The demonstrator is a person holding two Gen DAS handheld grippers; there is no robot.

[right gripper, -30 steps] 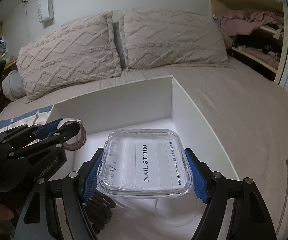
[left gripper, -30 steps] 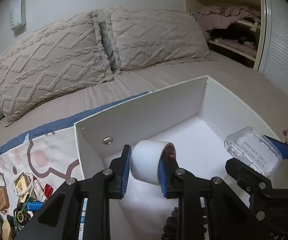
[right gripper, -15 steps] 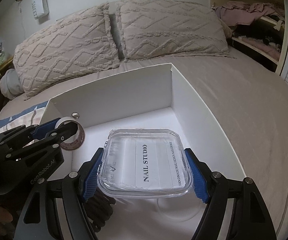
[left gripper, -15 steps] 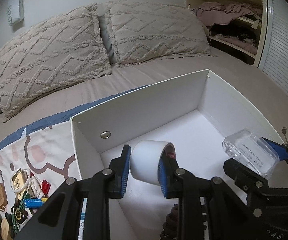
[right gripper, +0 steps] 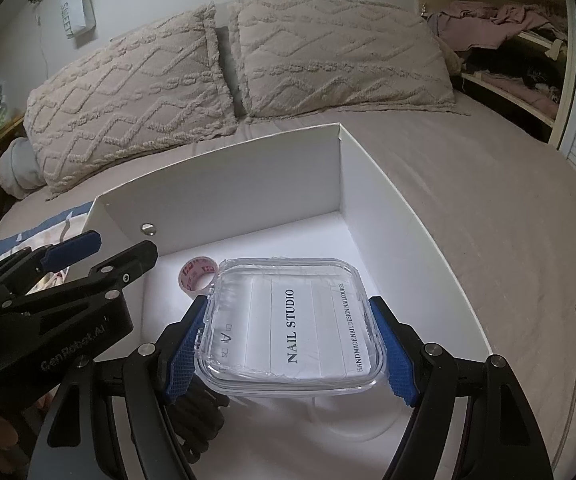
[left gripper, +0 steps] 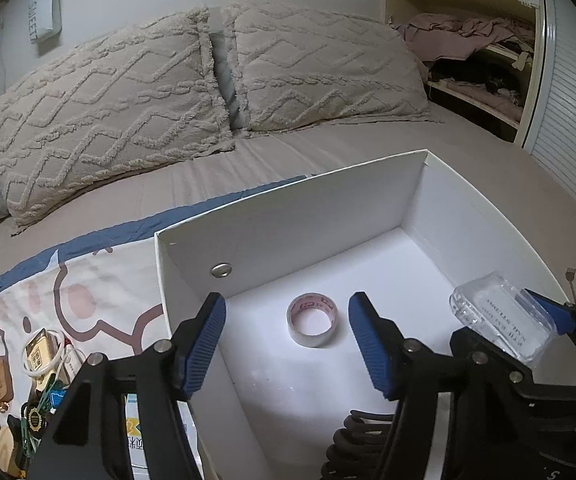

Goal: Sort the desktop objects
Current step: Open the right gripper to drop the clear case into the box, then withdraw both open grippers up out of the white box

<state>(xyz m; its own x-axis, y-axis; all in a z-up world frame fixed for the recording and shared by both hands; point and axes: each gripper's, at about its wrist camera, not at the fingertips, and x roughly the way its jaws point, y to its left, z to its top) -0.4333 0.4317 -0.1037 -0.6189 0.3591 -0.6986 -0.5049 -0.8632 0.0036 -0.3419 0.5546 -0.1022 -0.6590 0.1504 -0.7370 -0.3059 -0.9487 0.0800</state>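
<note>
Tape, a small pinkish-cored clear roll [left gripper: 312, 320], is shown lying flat on the floor of the white cardboard box [left gripper: 288, 216], released between the opening jaws of the left gripper [left gripper: 283, 344]. A clear square plastic case [right gripper: 292, 324] is clamped over the box by the right gripper [right gripper: 288, 344]; if released from this height, it is likely to land on the black coiled cord [right gripper: 197, 416] and tip.

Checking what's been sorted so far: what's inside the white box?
On the white box floor lies a tape roll, flat, and a black coiled thing sits near the front. The clear NAIL STUDIO case, clamped in the right gripper, hides the floor beneath it.
</note>
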